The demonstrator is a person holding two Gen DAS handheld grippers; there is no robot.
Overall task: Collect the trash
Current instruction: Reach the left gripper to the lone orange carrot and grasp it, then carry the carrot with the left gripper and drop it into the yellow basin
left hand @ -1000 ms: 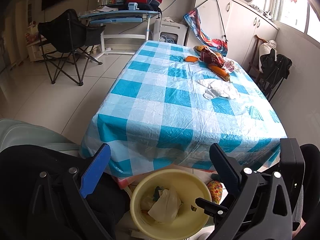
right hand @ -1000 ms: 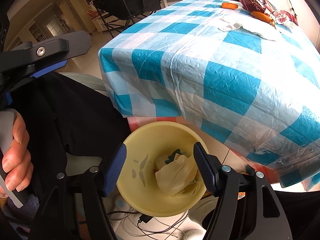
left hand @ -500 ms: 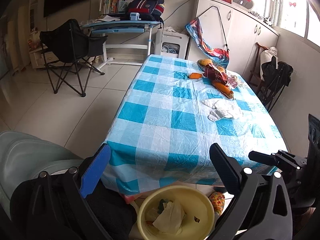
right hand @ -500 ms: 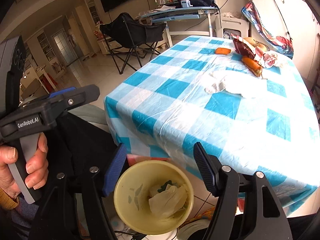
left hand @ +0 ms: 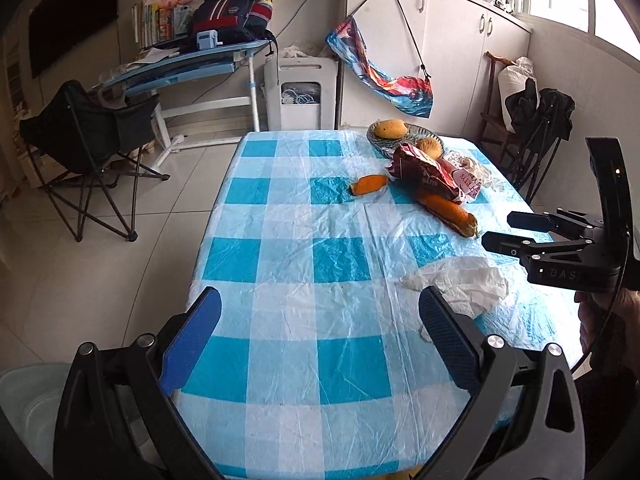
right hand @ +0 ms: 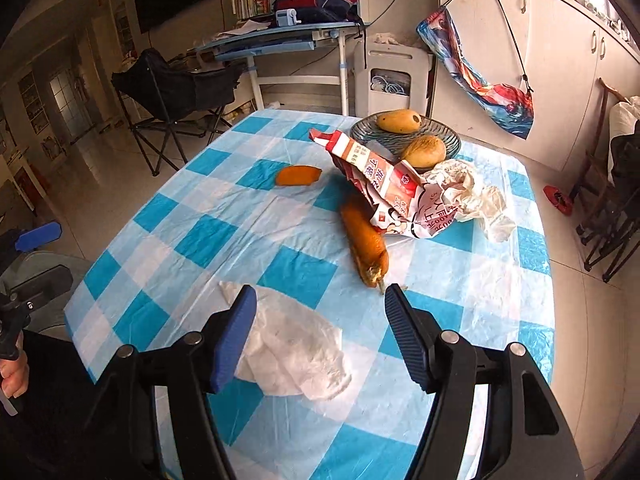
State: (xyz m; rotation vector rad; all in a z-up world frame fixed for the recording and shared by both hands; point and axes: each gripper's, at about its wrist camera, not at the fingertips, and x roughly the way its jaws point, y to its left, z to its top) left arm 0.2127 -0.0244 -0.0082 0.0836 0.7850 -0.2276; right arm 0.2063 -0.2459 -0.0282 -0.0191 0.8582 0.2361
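Checked blue tablecloth (right hand: 208,240) now fills both views where a yellow bin sat below a second ago. Right gripper (right hand: 320,332) hangs released and empty, jaws just narrowed slightly, white crumpled plastic (right hand: 296,352) directly beneath it. Left gripper (left hand: 320,344), also released, hangs beside it: next pickup looks imminent.

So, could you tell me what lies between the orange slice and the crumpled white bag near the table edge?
Only bare checked tablecloth between slice and bag, in the right wrist view.

1. Blue-and-white checked plastic cover (left hand: 288,264) on the counter: glossy, wrinkled.
2. White crumpled plastic bag (right hand: 296,348): thin, translucent, creased.
3. Red-and-white printed wrapper (right hand: 384,184): shiny, crinkled.
4. Pale tiled floor (left hand: 120,240): smooth, reflective.
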